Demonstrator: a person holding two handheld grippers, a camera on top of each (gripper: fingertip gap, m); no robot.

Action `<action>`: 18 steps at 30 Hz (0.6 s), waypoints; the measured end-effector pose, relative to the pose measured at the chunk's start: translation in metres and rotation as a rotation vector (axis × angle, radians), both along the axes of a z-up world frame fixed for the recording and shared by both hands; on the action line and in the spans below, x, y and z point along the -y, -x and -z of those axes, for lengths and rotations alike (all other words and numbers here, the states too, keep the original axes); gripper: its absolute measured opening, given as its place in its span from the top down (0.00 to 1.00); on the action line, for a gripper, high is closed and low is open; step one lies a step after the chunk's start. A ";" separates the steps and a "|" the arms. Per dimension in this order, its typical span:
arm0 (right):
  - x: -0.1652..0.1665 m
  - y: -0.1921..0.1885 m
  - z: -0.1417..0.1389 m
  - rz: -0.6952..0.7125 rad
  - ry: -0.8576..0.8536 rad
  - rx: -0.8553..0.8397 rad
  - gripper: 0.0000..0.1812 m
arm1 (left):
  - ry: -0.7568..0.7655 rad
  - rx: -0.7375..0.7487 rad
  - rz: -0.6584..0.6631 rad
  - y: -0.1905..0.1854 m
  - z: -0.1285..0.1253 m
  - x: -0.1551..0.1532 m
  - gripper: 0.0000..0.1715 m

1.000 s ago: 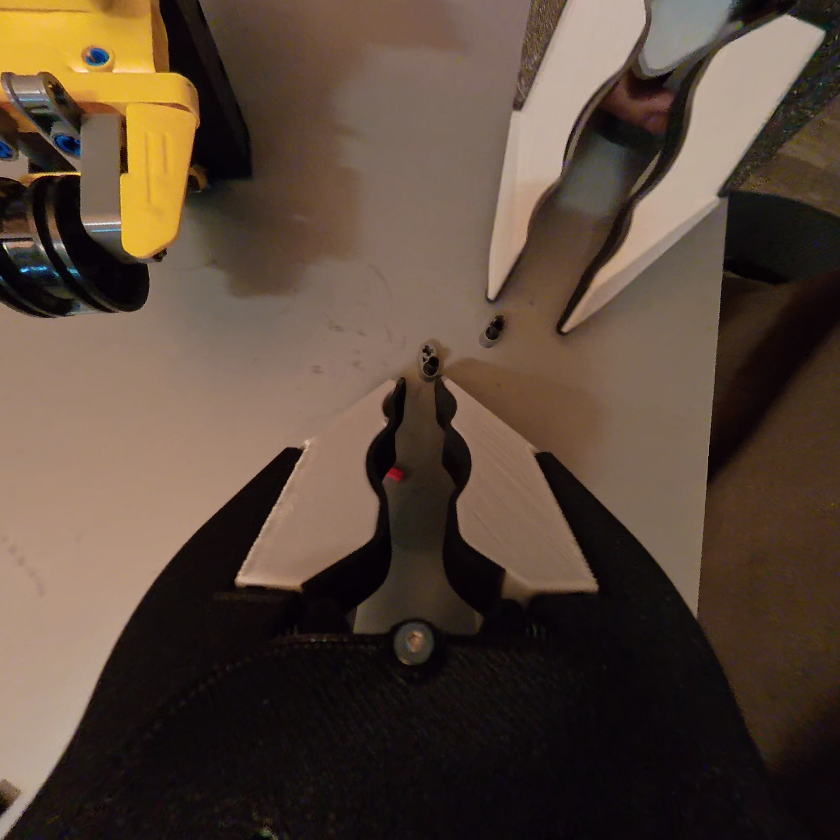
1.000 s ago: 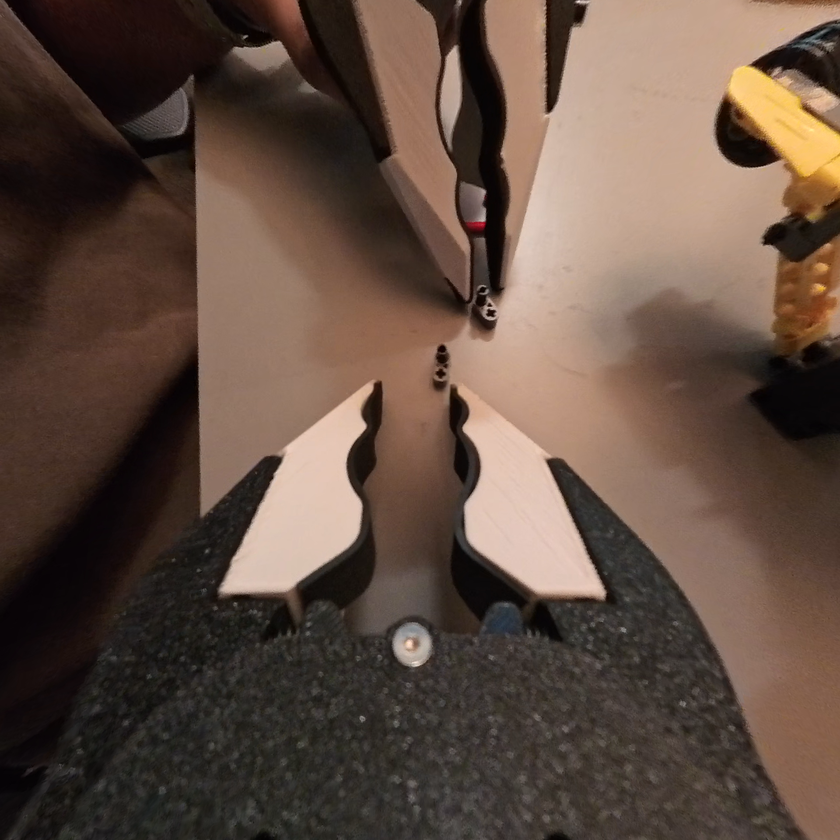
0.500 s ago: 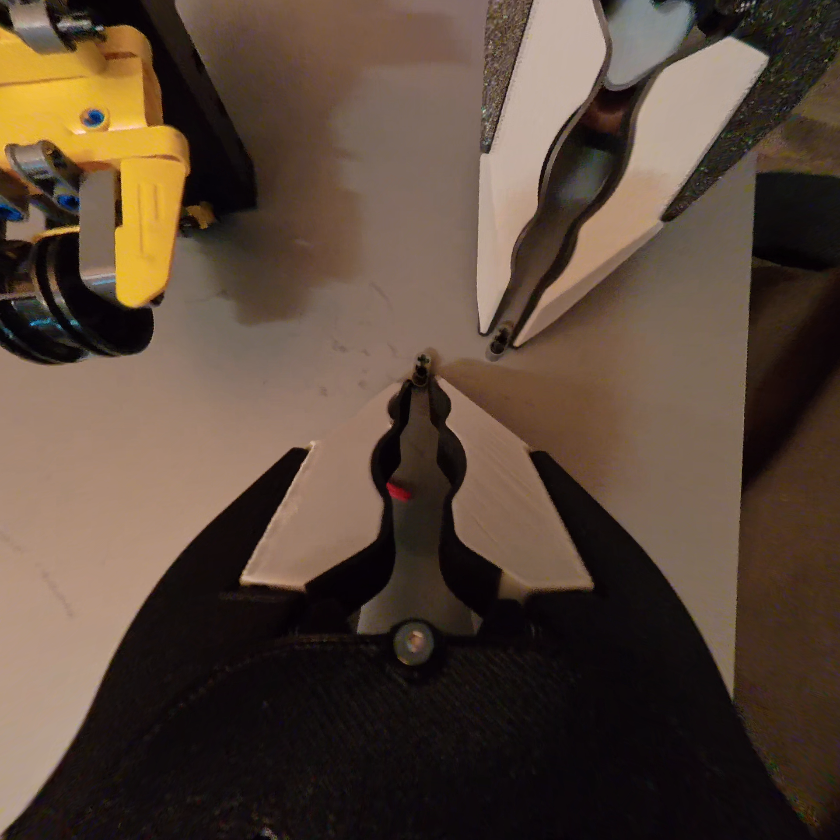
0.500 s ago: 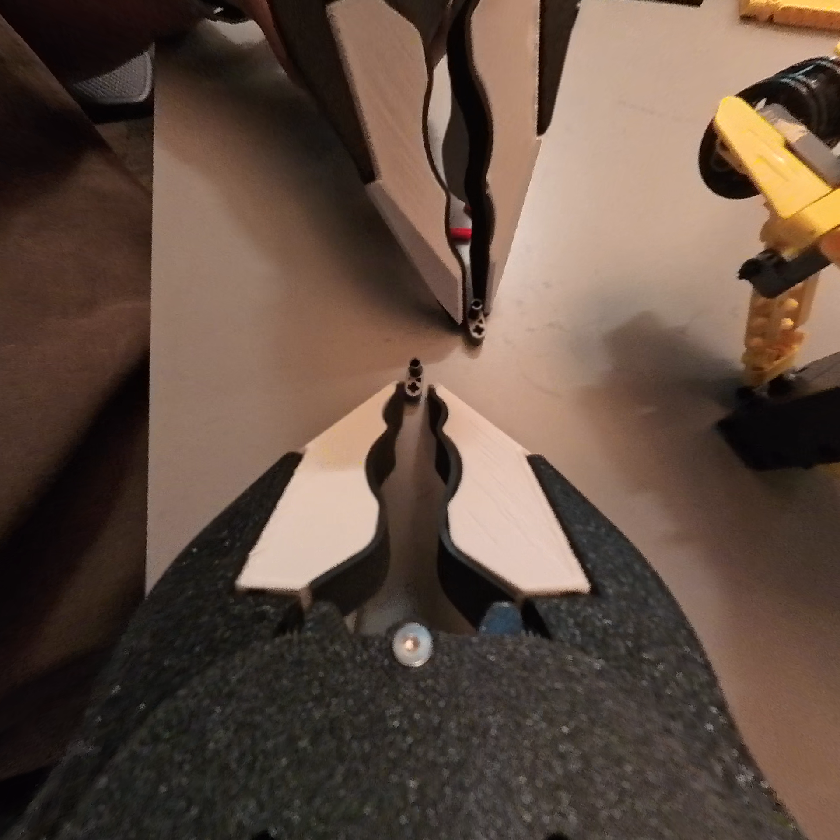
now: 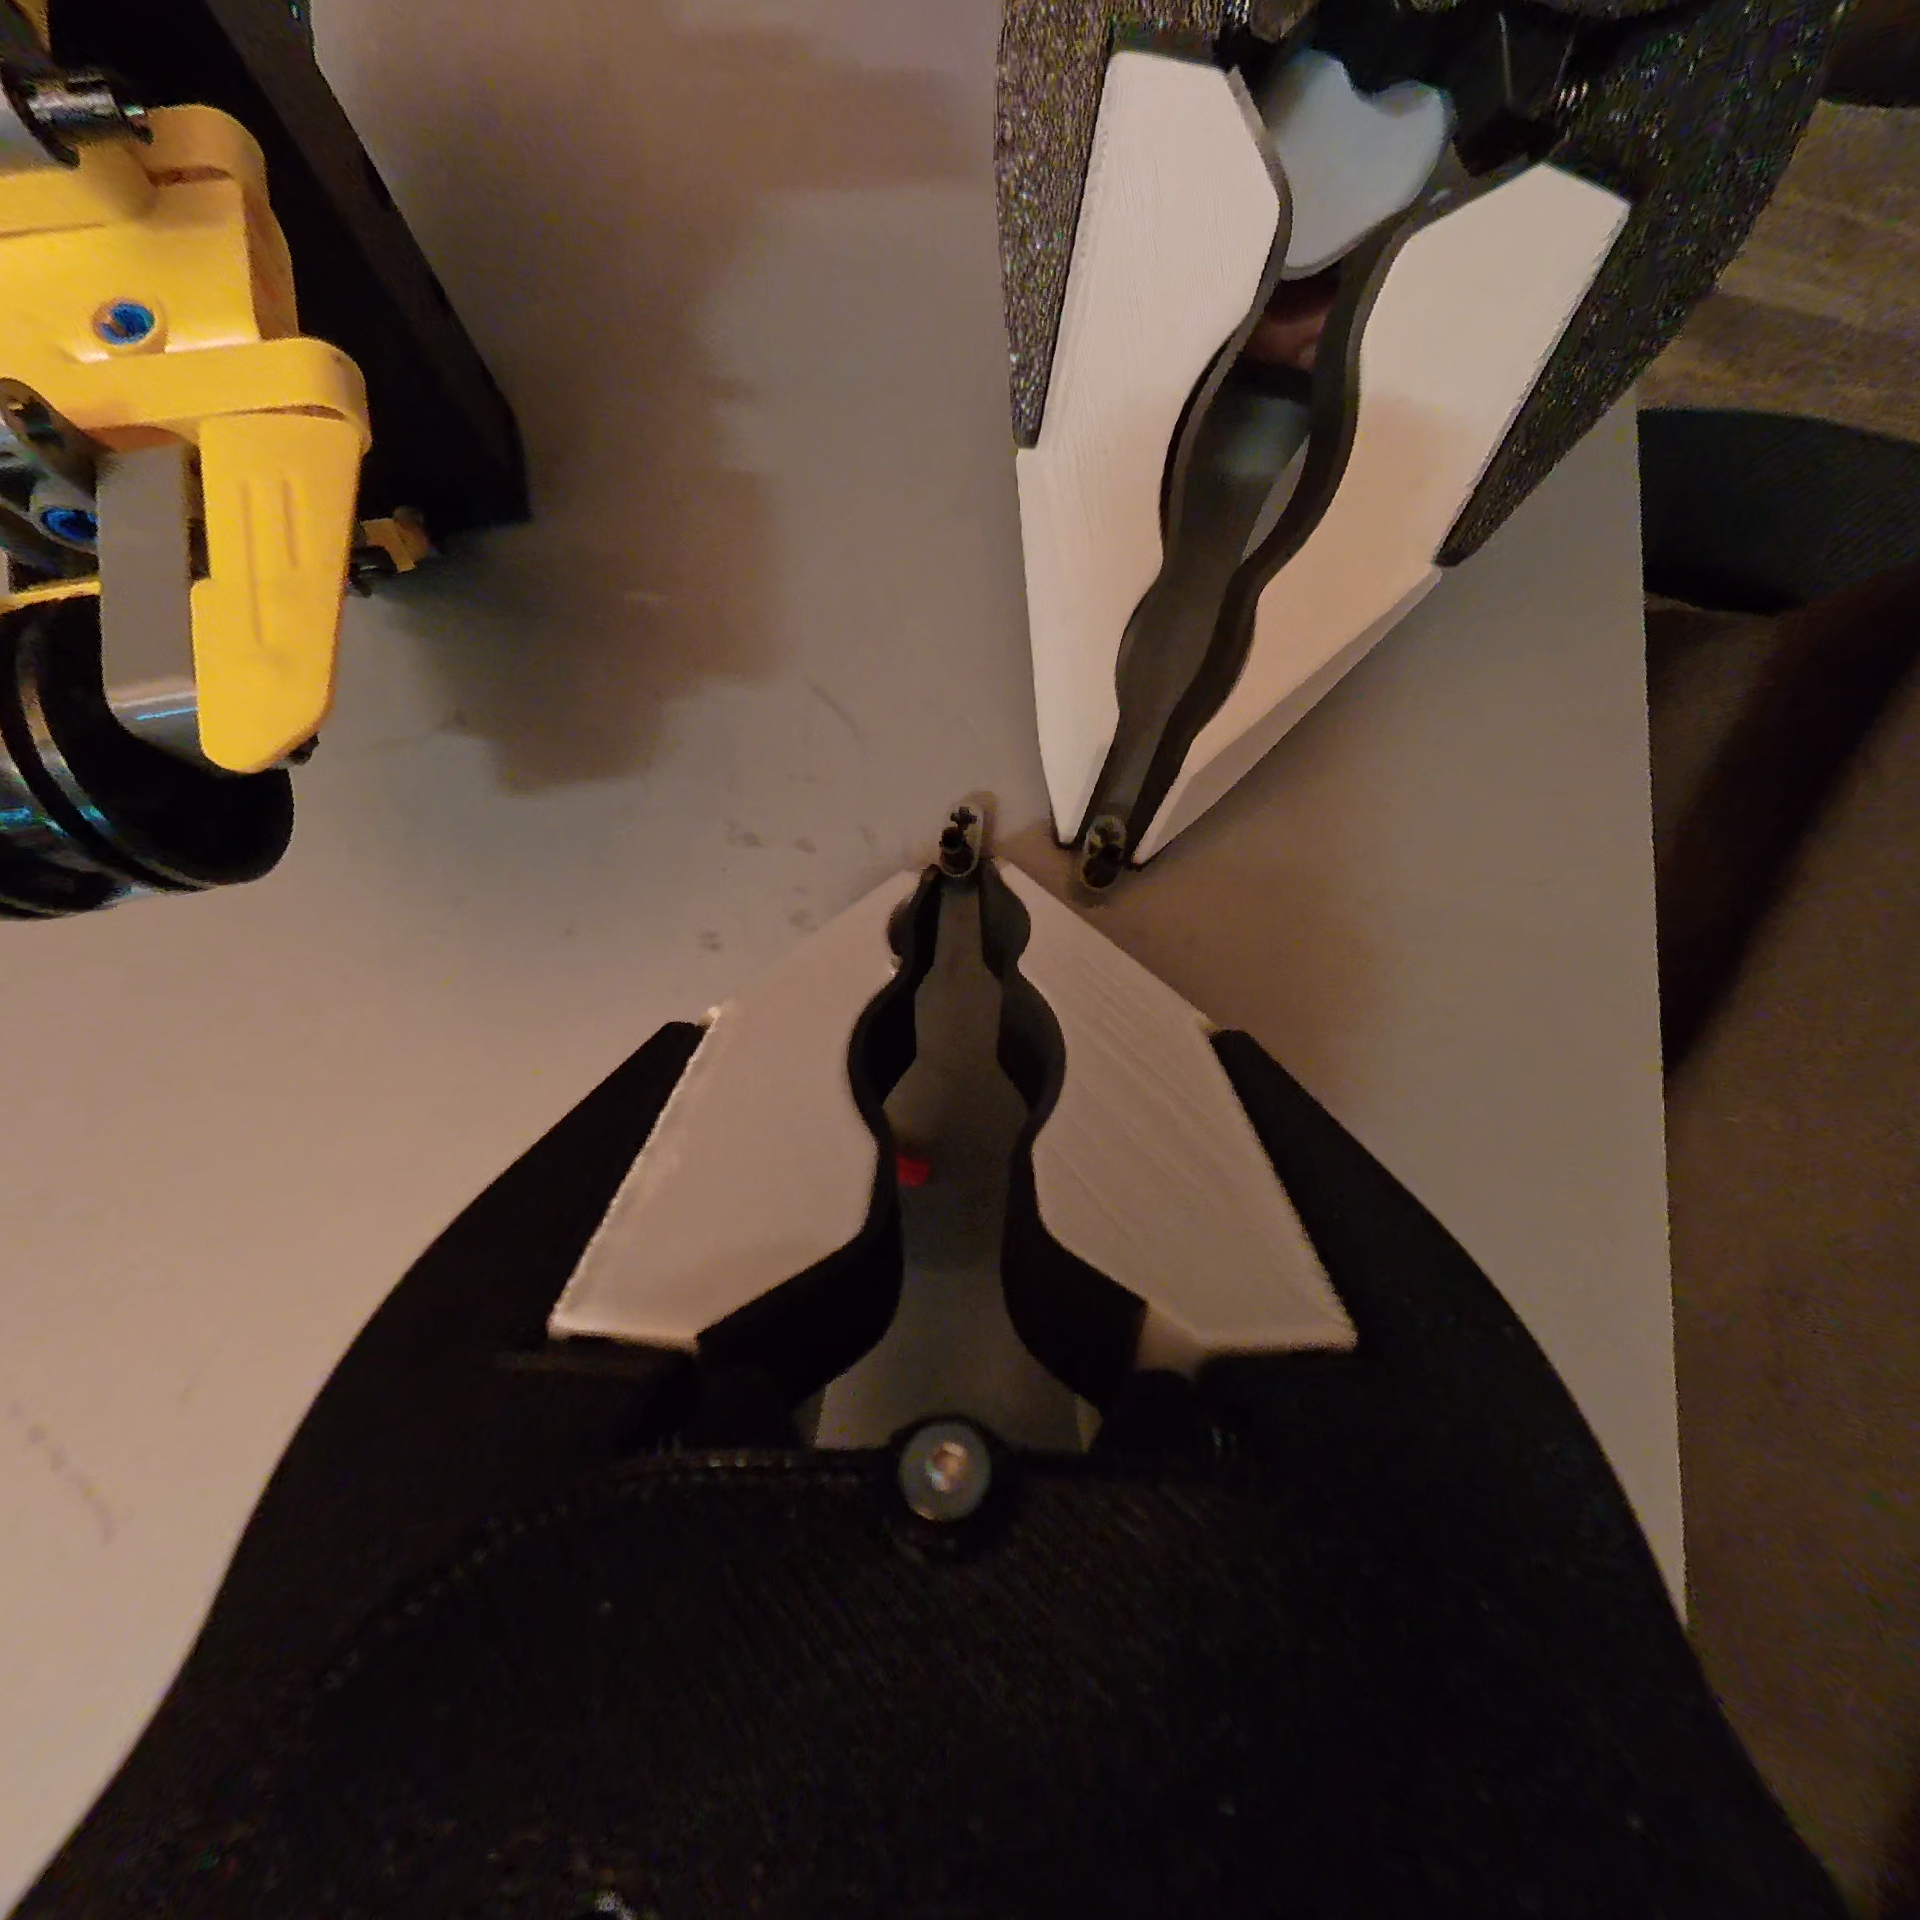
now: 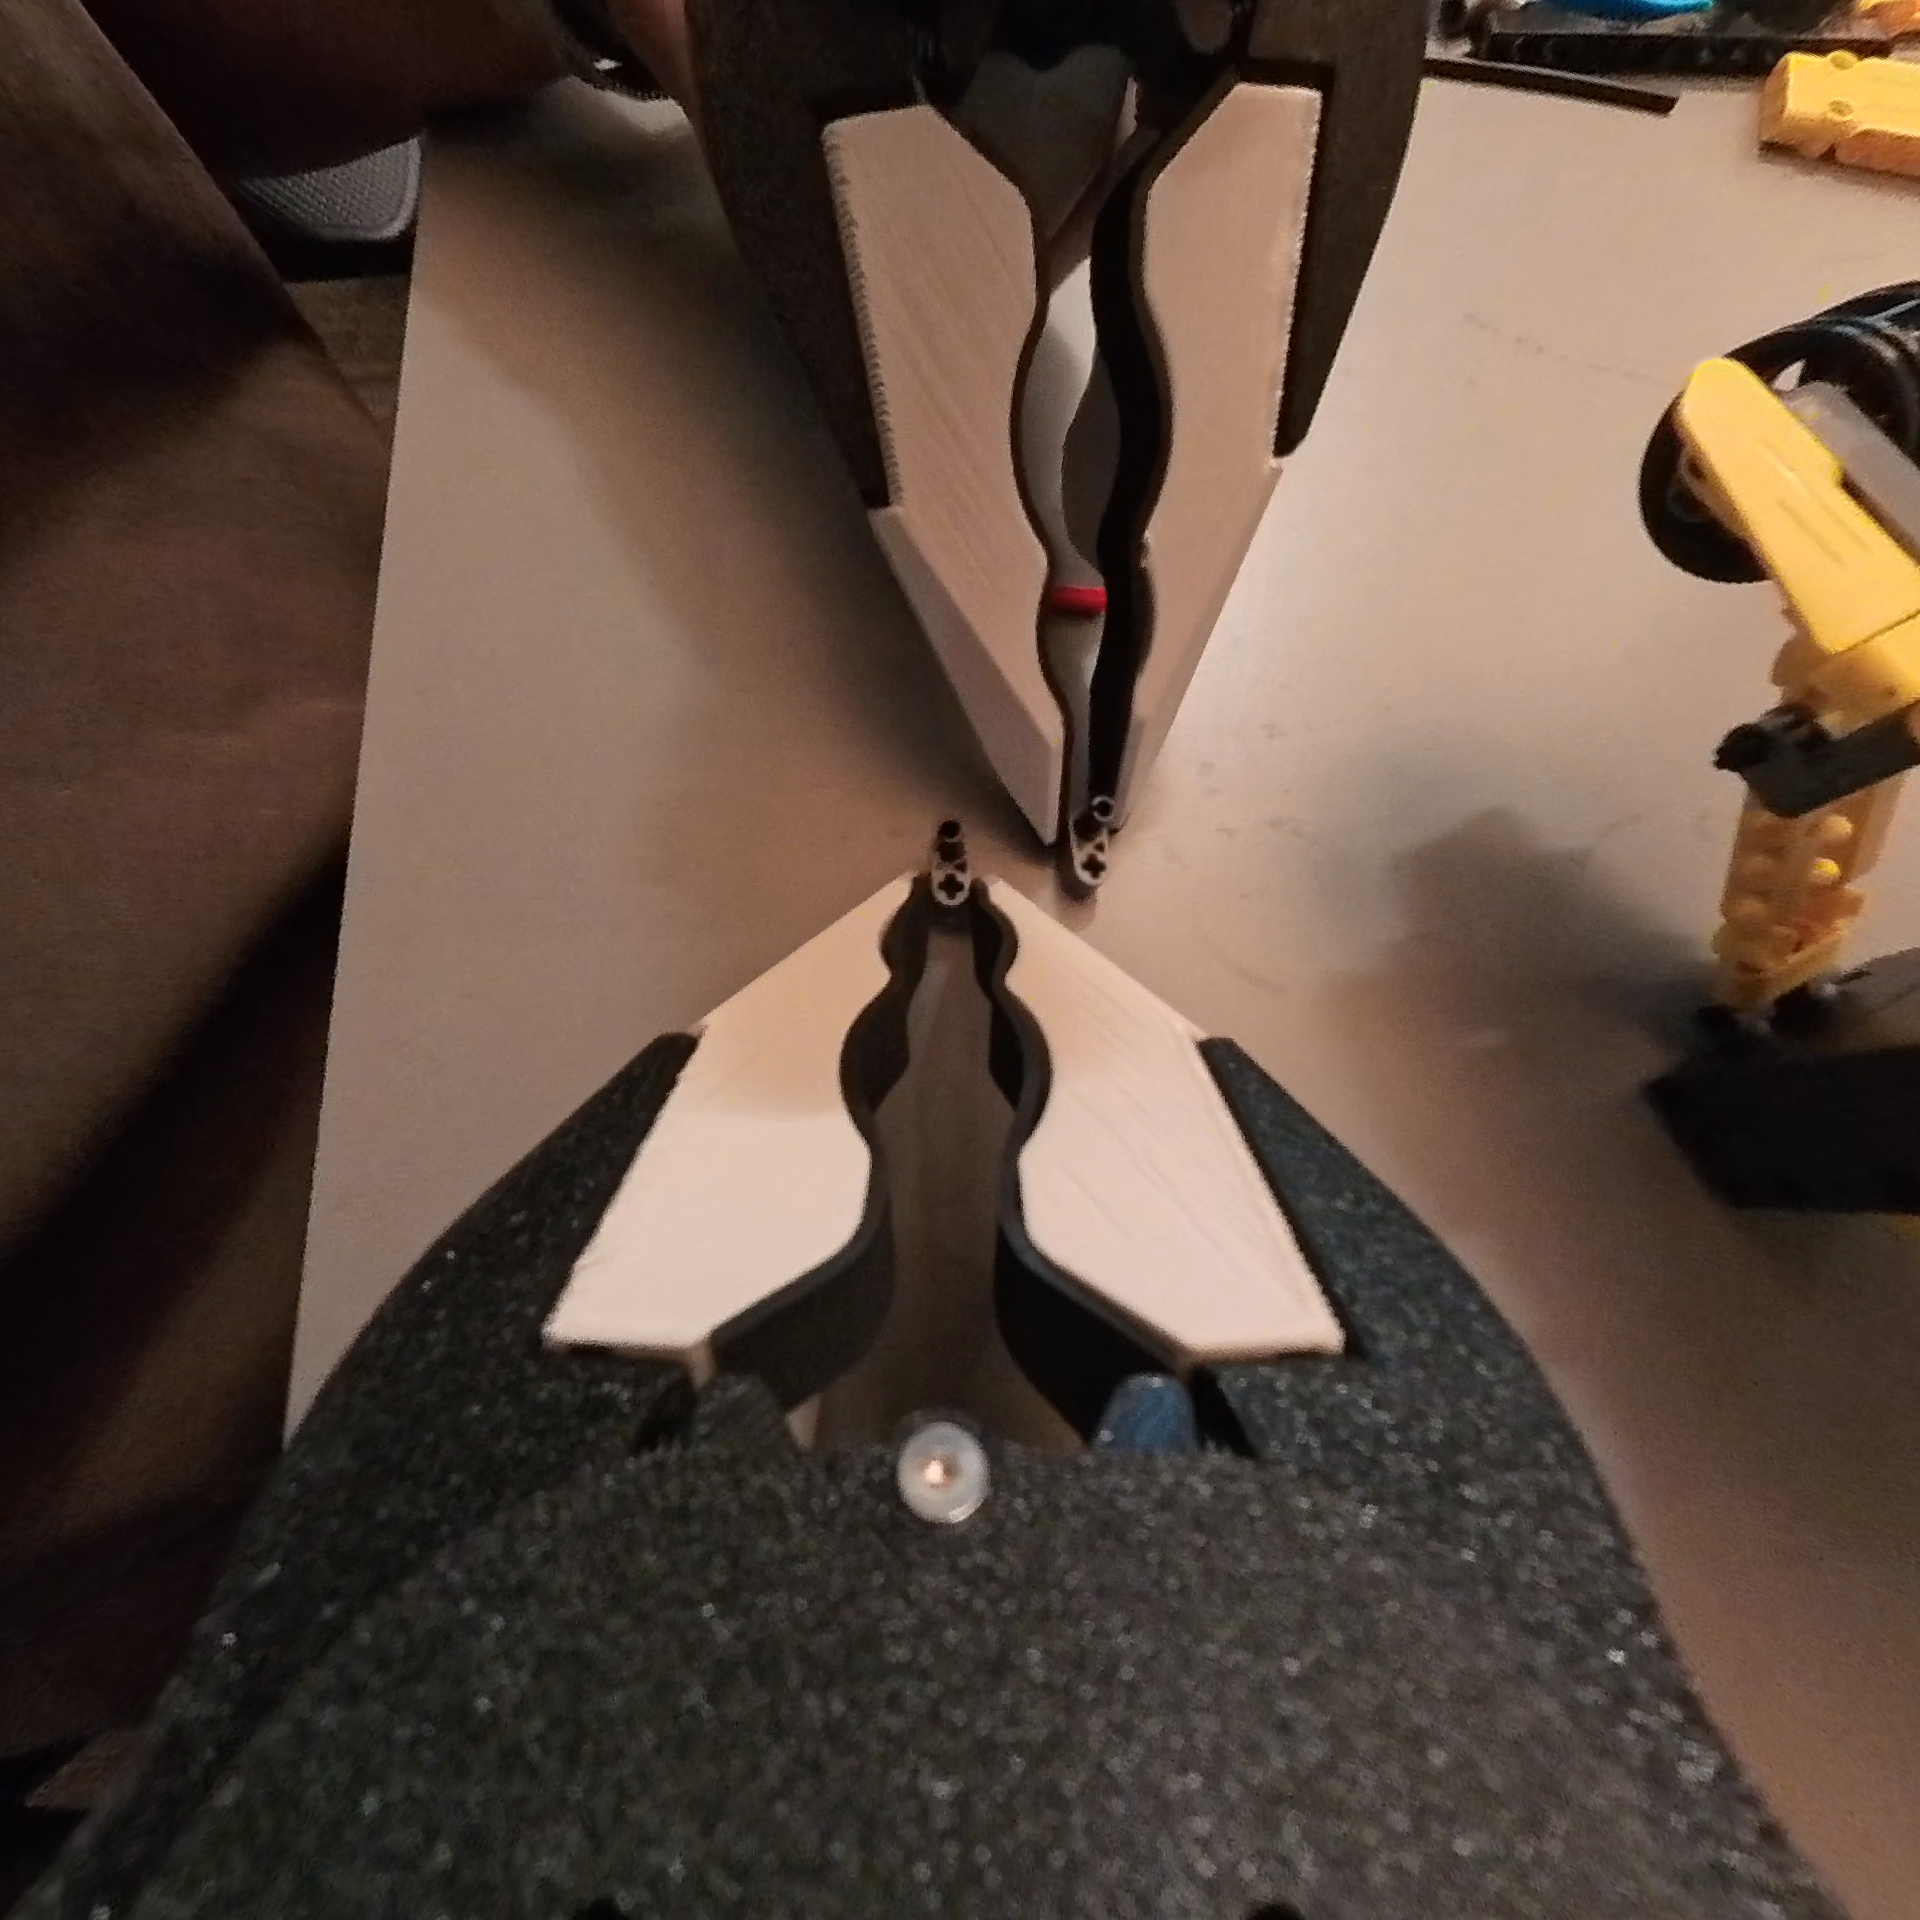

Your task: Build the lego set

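Two small grey toy-brick connectors are pinched near the right edge of a grey table (image 5: 520,1039). My left gripper (image 5: 956,868) is shut on one connector (image 5: 957,836), which sticks out past its tips just above the table. My right gripper (image 6: 951,883) is shut on the other connector (image 6: 950,864). In the left wrist view the right gripper (image 5: 1103,847) comes down from the top right with its connector (image 5: 1101,844). In the right wrist view the left gripper (image 6: 1093,831) comes down from the top with its connector (image 6: 1091,844). The two connectors are close together but apart.
A yellow and black toy-brick model with a black wheel (image 5: 156,520) stands on a black base at the far left; it also shows in the right wrist view (image 6: 1797,665). Loose yellow bricks (image 6: 1839,104) lie farther back. The table edge (image 5: 1652,1039) borders brown fabric (image 6: 156,727). My left and right fingertips are right by each other.
Both grippers have shut on the connectors that lay on the table. The right gripper came down onto its piece; both pieces are now held at the fingertips and slightly raised.
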State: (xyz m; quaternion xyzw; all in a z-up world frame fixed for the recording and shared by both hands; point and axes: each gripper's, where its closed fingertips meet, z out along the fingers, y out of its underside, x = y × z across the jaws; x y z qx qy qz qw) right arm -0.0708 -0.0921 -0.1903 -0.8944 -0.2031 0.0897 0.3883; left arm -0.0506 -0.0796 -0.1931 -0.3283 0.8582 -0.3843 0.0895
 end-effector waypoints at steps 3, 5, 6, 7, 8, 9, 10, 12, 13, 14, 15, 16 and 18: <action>-0.001 0.000 0.001 -0.003 0.004 0.014 0.96 | -0.004 0.004 -0.002 0.000 0.000 0.000 0.98; -0.001 0.000 0.002 -0.004 0.003 0.016 0.96 | -0.007 0.008 -0.002 0.000 0.000 0.000 0.98; -0.002 0.000 0.002 -0.004 0.004 0.015 0.96 | -0.009 0.010 -0.002 0.000 0.000 0.000 0.98; -0.001 0.000 0.002 -0.004 0.005 0.014 0.96 | -0.011 0.011 -0.001 0.000 0.000 0.000 0.98; -0.001 0.000 0.002 -0.004 0.005 0.013 0.96 | -0.012 0.013 0.000 0.000 0.000 0.001 0.97; -0.002 0.000 0.002 -0.003 0.005 0.012 0.95 | -0.011 0.012 0.004 0.001 0.000 0.001 0.97; -0.001 0.000 0.002 -0.004 0.006 0.012 0.95 | -0.009 0.010 0.007 0.001 0.000 0.001 0.96; -0.002 0.000 0.001 -0.002 0.005 0.014 0.94 | -0.007 0.008 0.007 0.002 0.000 0.001 0.96; -0.002 0.000 0.001 -0.001 0.004 0.015 0.93 | -0.007 0.008 0.007 0.002 0.000 0.001 0.96; -0.002 -0.001 0.001 0.000 0.004 0.016 0.93 | -0.008 0.009 0.006 0.002 0.000 0.001 0.96; -0.001 -0.001 0.001 0.001 0.004 0.017 0.92 | -0.011 0.012 0.006 0.002 0.000 0.001 0.96; -0.001 -0.001 0.001 -0.001 0.004 0.017 0.92 | -0.013 0.014 0.008 0.002 0.000 0.001 0.95; 0.001 -0.004 -0.002 0.002 0.000 0.011 0.92 | -0.019 0.016 0.018 0.004 0.000 0.001 0.94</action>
